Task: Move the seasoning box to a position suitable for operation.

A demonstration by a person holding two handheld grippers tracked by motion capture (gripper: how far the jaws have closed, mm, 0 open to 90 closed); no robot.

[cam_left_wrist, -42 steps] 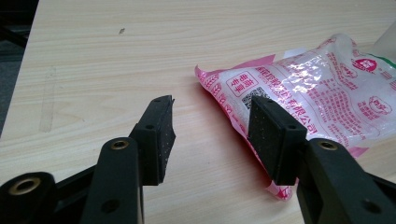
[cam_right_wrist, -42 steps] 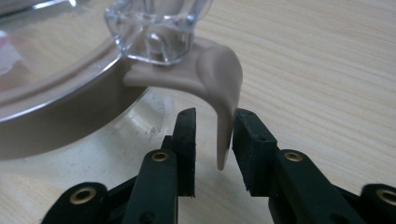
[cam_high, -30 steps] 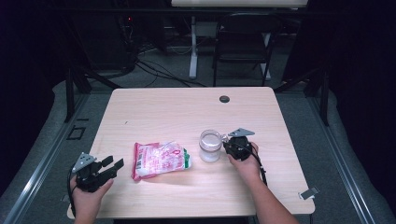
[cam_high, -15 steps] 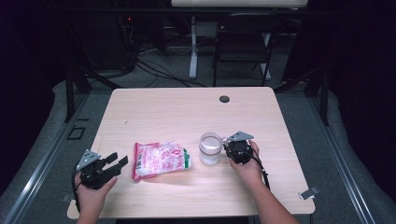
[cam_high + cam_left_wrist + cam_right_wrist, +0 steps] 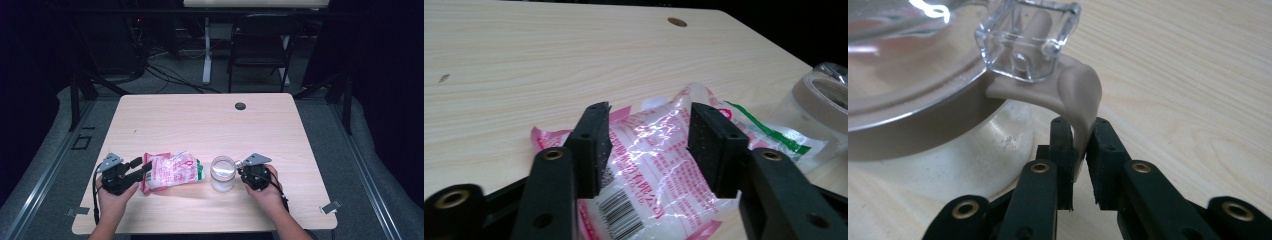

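A pink and clear plastic bag [image 5: 172, 172] with a barcode lies on the wooden table [image 5: 200, 125]. My left gripper [image 5: 144, 166] reaches over its left end. In the left gripper view the bag [image 5: 659, 150] lies between the two pads; the left gripper [image 5: 649, 130] has just been closing and the pads stand apart from the plastic. A clear glass jar [image 5: 223, 172] stands right of the bag. My right gripper [image 5: 1079, 145] is shut on the jar's beige rubber tab [image 5: 1080, 95], below the clear latch [image 5: 1028, 35]. From above, the right gripper [image 5: 243, 170] sits at the jar's right side.
A small black round cap [image 5: 240, 106] sits in the tabletop near the far edge. A dark chair [image 5: 260, 45] and cables stand on the floor behind the table. The jar's rim [image 5: 819, 100] shows at the right of the left gripper view.
My left gripper moved right, and its jaws now straddle the bag's left end. The right gripper and the jar it holds shifted toward the near edge.
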